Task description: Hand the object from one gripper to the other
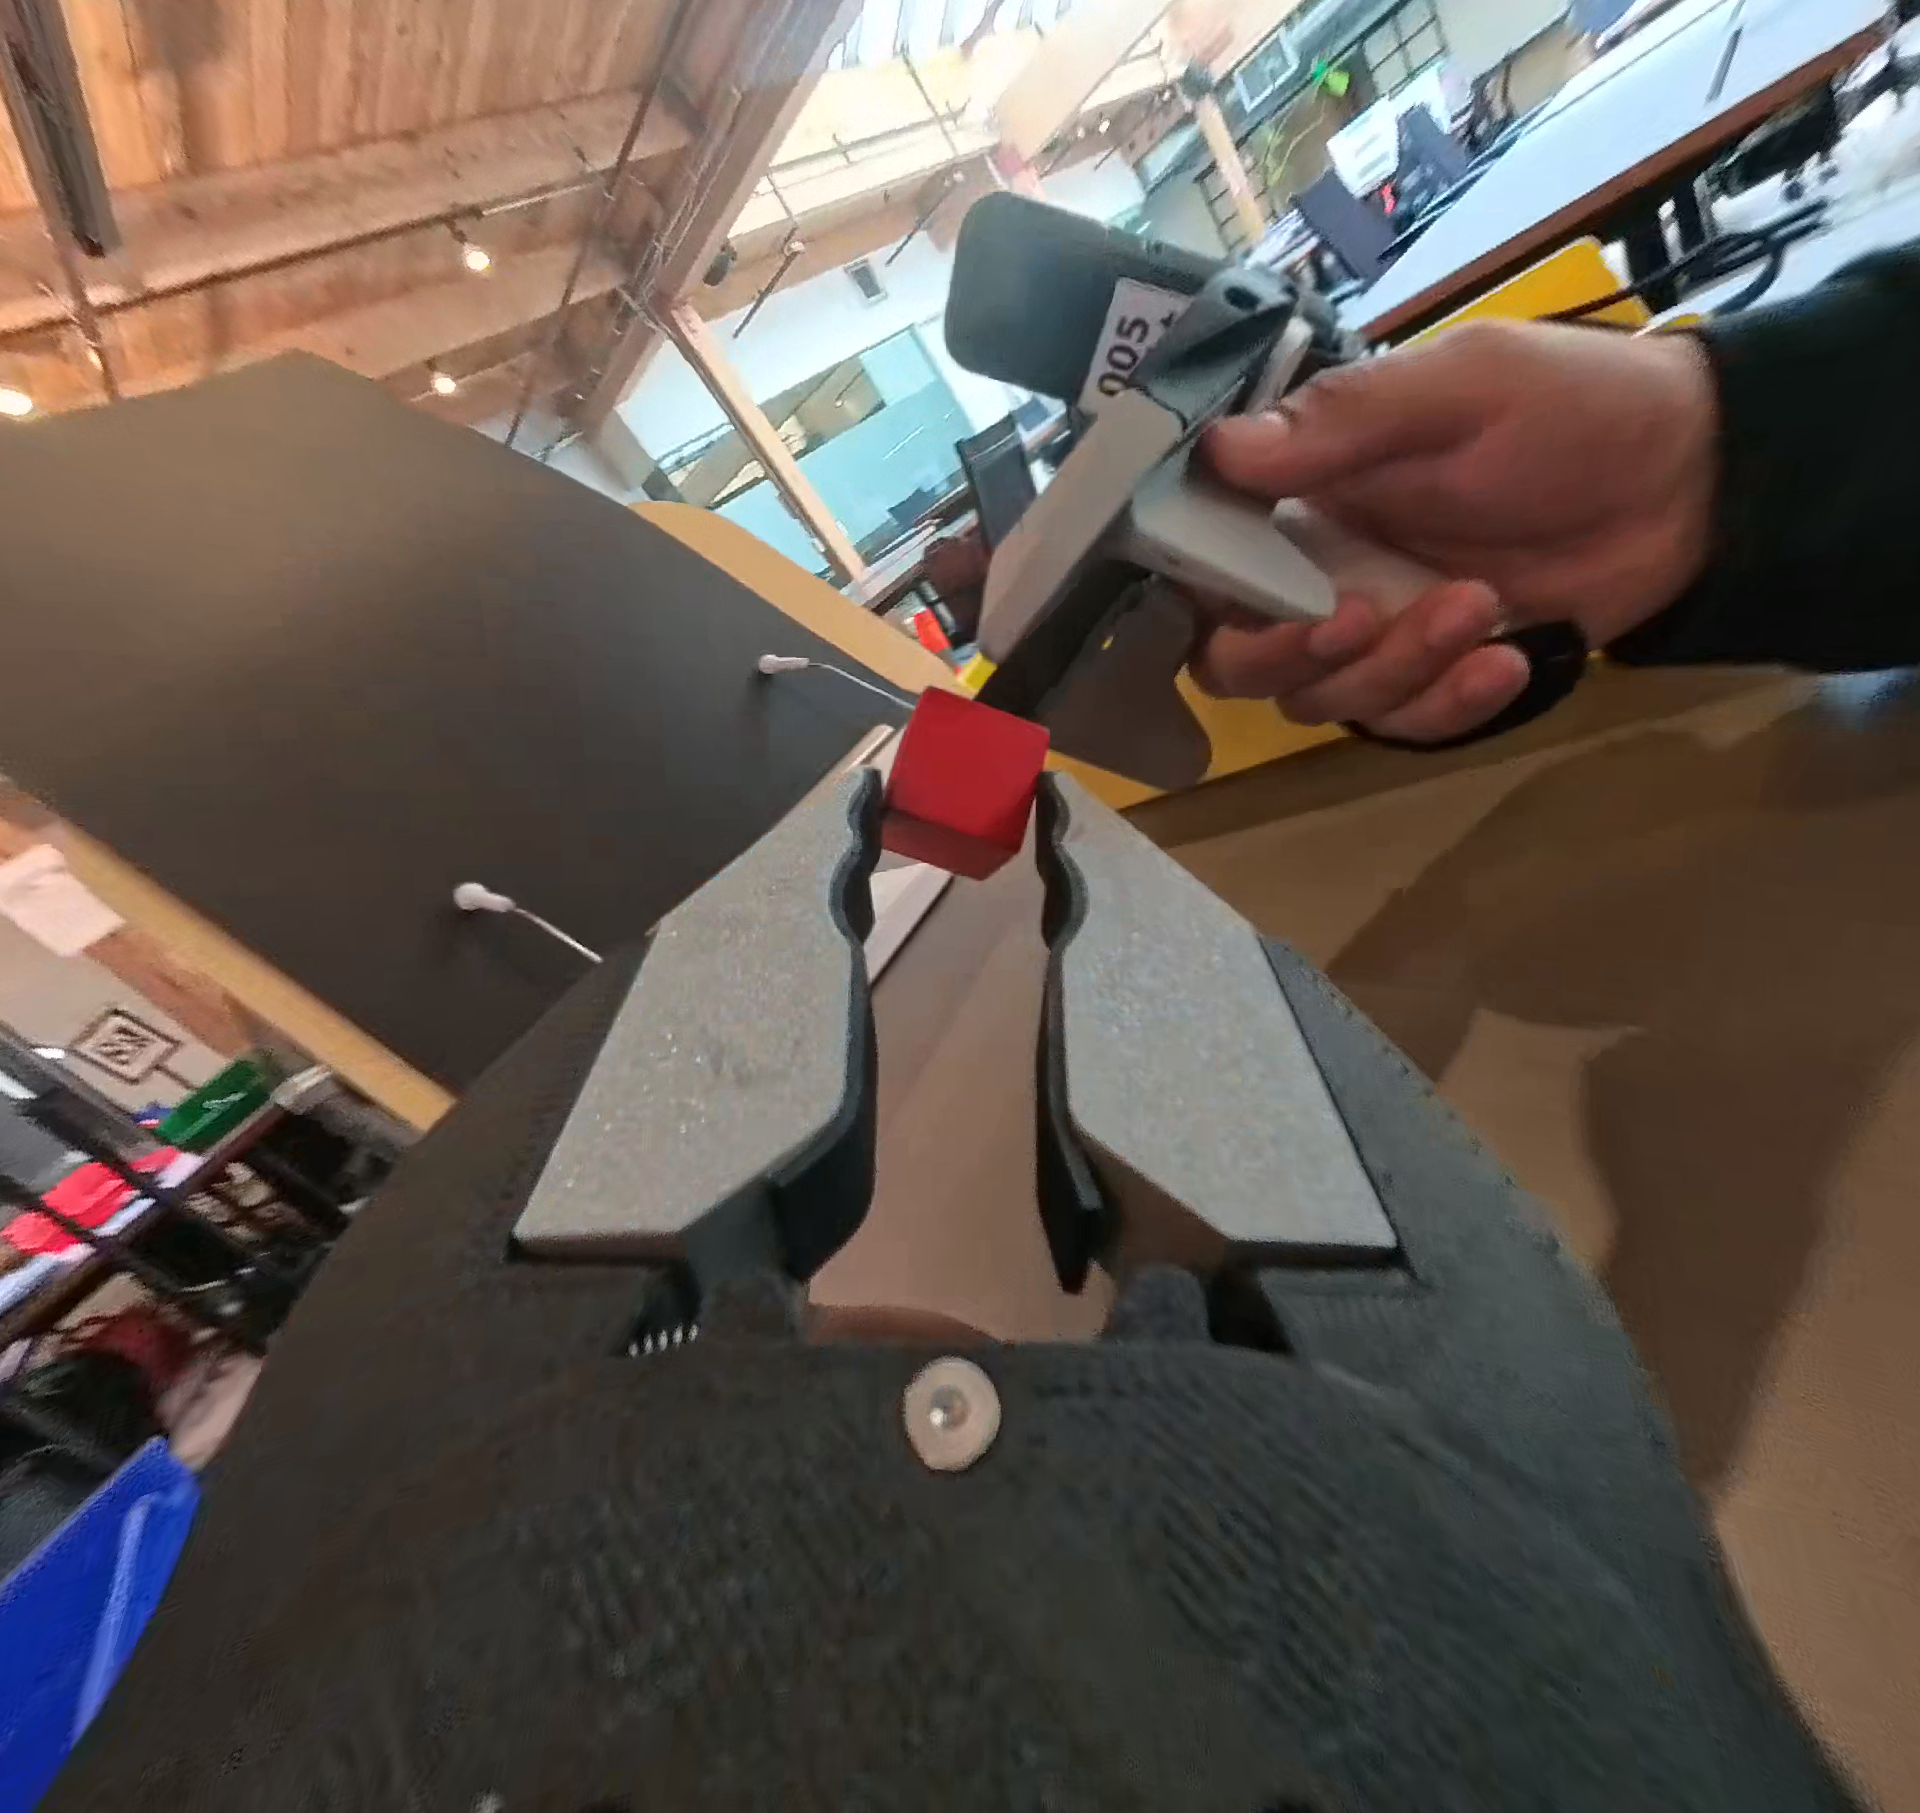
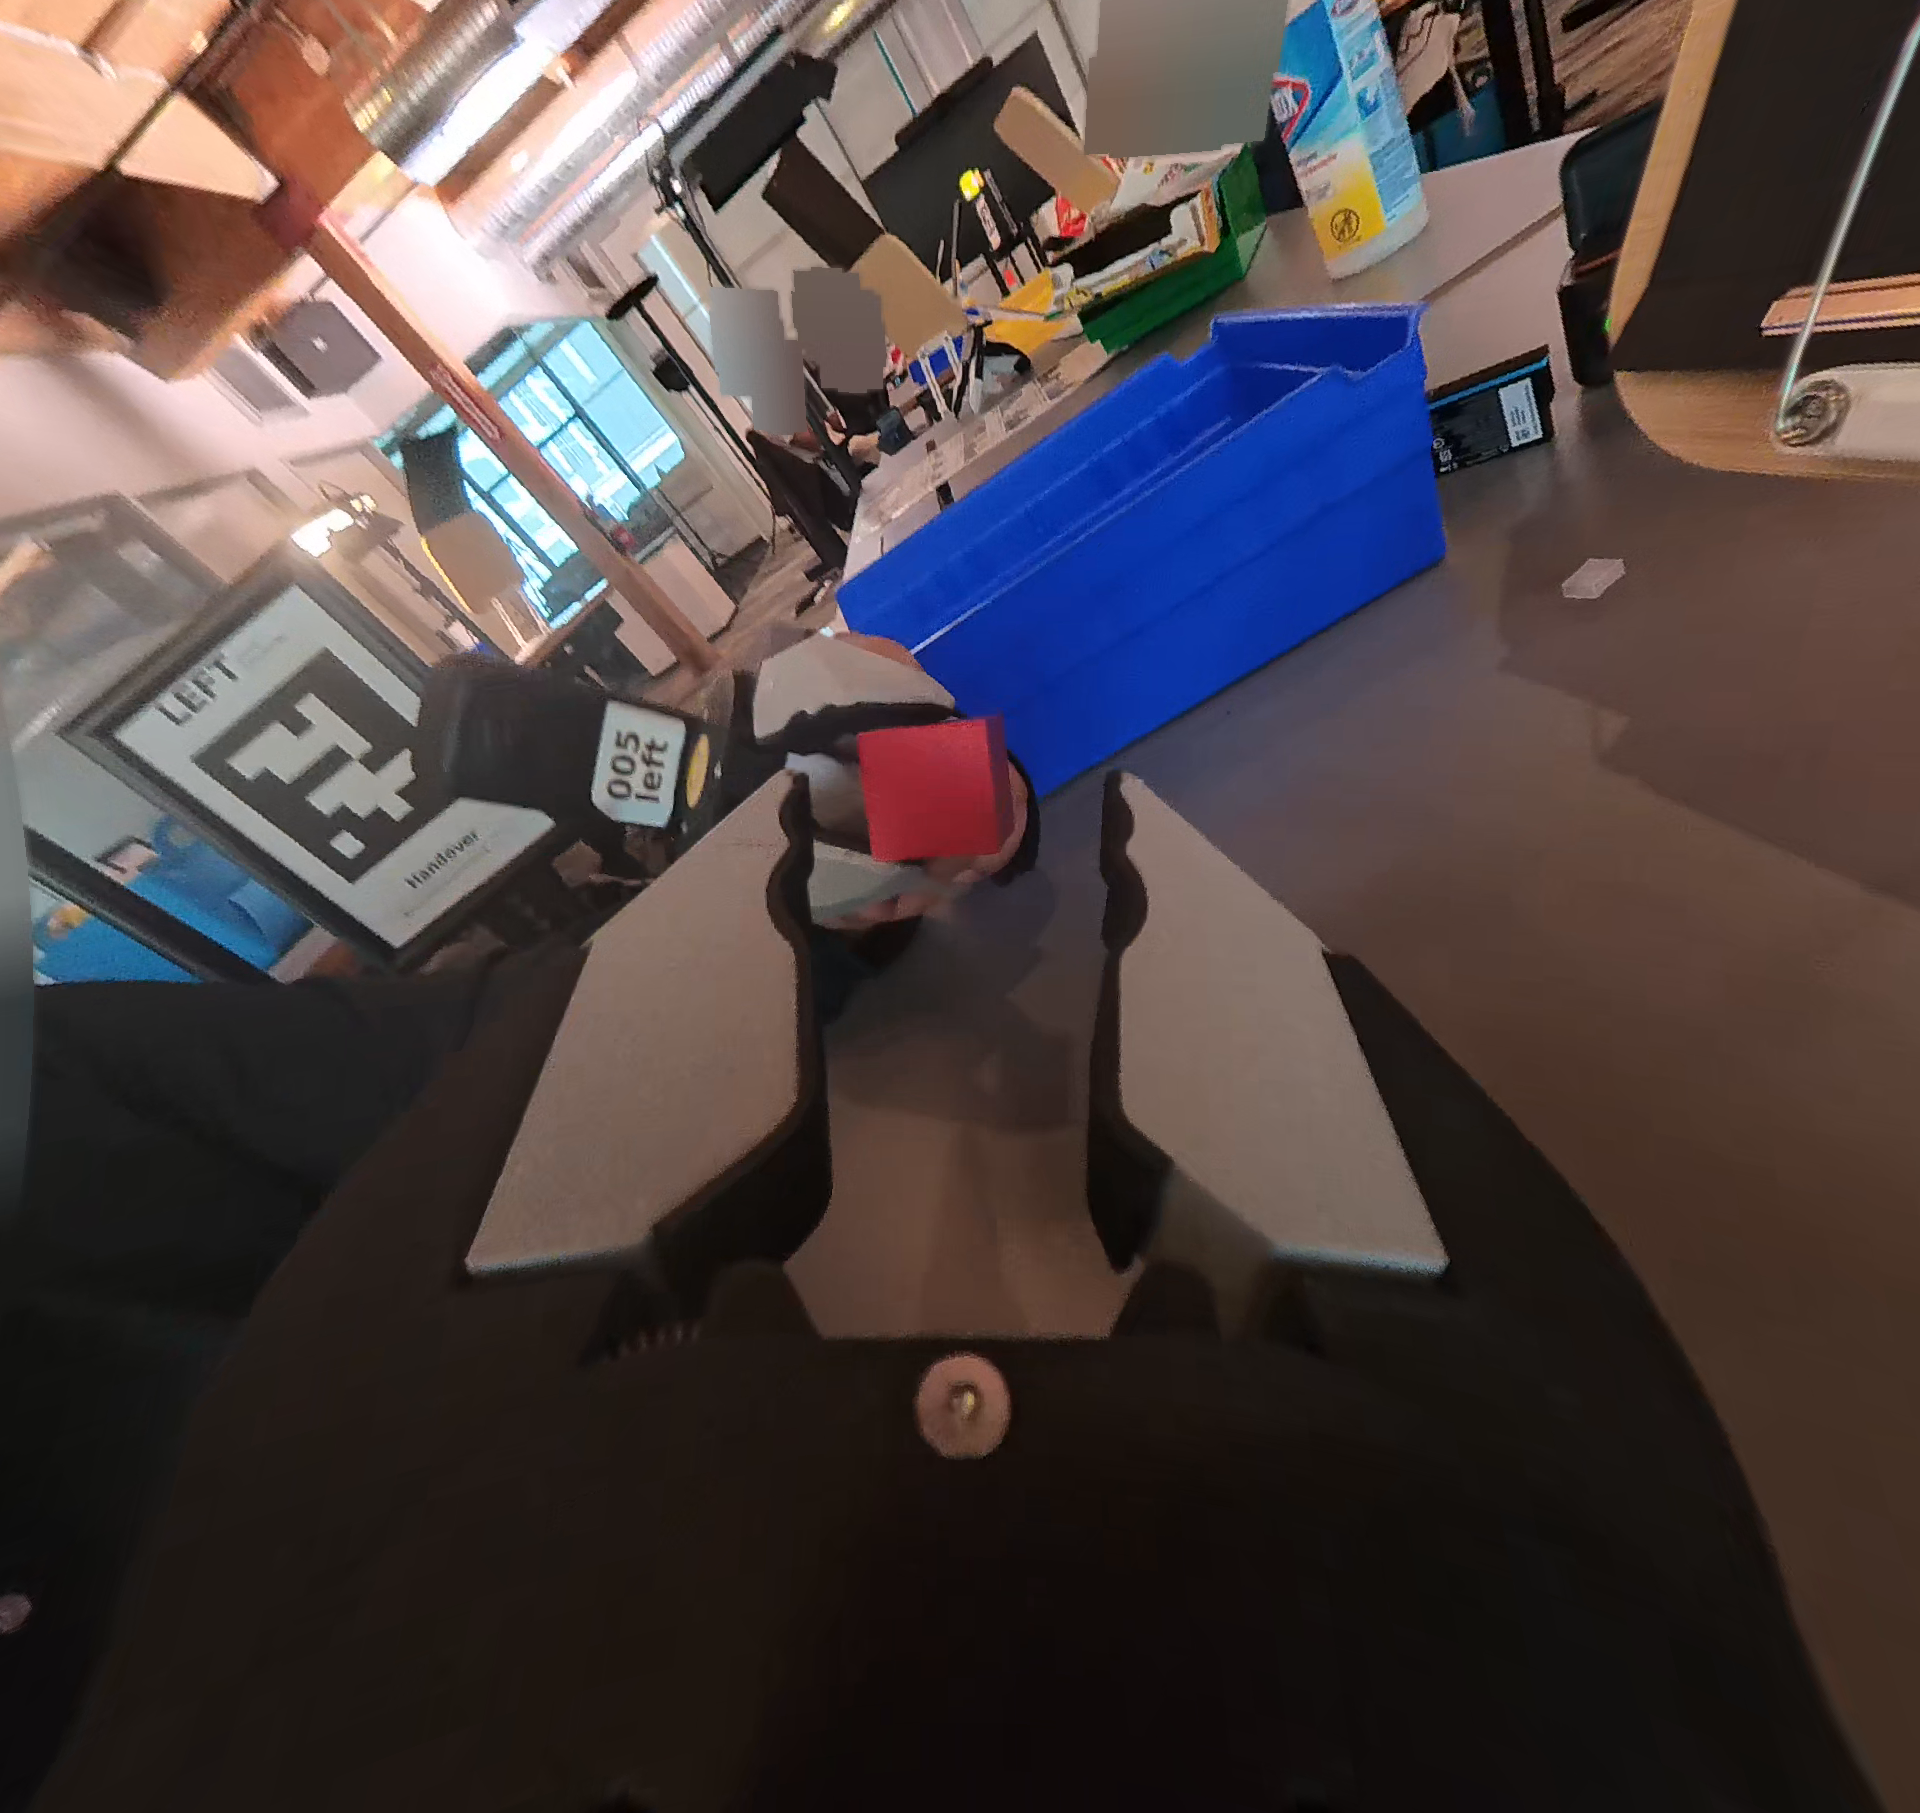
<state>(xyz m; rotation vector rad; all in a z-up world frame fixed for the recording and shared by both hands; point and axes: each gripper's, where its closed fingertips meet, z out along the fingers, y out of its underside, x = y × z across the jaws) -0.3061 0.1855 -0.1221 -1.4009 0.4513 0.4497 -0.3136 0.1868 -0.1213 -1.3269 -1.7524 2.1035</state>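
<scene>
the left gripper pinches the red cube at its fingertips, above the table. the right gripper, jaws spread and empty, has the cube just ahead, left of centre. cube has no long axis. beyond, the blue bin looks empty.

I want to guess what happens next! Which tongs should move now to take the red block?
Right. The right tongs are open and empty, with the red cube just ahead between their tips. The left tongs already pinch it, so probably they just hold.
</scene>
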